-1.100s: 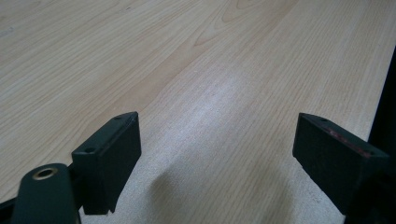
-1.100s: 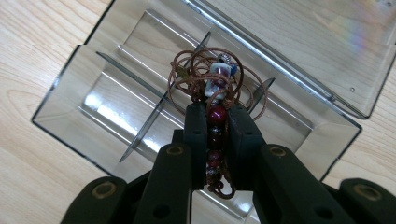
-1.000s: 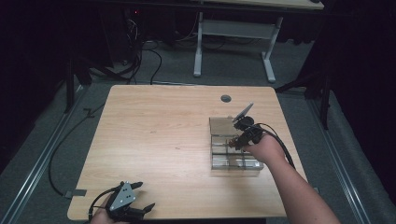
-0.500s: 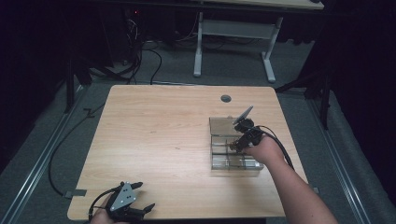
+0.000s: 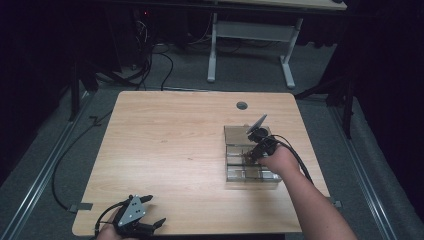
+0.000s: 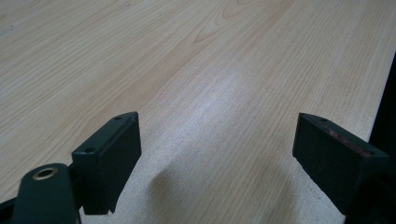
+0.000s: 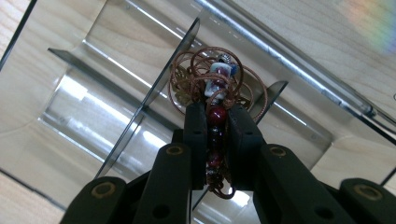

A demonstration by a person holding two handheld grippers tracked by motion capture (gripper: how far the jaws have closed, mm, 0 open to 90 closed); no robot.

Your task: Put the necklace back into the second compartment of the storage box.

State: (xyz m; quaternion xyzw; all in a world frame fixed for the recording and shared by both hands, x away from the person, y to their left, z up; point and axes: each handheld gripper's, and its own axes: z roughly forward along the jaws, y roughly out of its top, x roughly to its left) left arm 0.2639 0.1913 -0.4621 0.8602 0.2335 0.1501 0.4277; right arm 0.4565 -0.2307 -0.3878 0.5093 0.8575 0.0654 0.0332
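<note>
A clear plastic organiser box (image 5: 239, 172) with dividers stands on the right half of the wooden table (image 5: 170, 145). My right gripper (image 5: 251, 155) points down into its middle compartments, shut on a beaded bracelet (image 7: 215, 91) of coiled copper wire with dark red, white and blue beads. The bracelet hangs over a divider (image 7: 154, 88) inside the box (image 7: 79, 84). My left gripper (image 5: 152, 210) lies at the table's near left edge, open, with bare wood (image 6: 219, 93) between its jaws.
A round cable hole (image 5: 242, 105) sits near the table's far edge. The box's clear lid (image 5: 238, 133) lies open on the far side. A cable (image 5: 295, 157) trails from the right gripper. A metal desk frame (image 5: 250, 45) and floor cables (image 5: 70, 150) surround the table.
The right gripper has moved a little nearer and lower into the box with the bracelet. The left gripper has stayed put.
</note>
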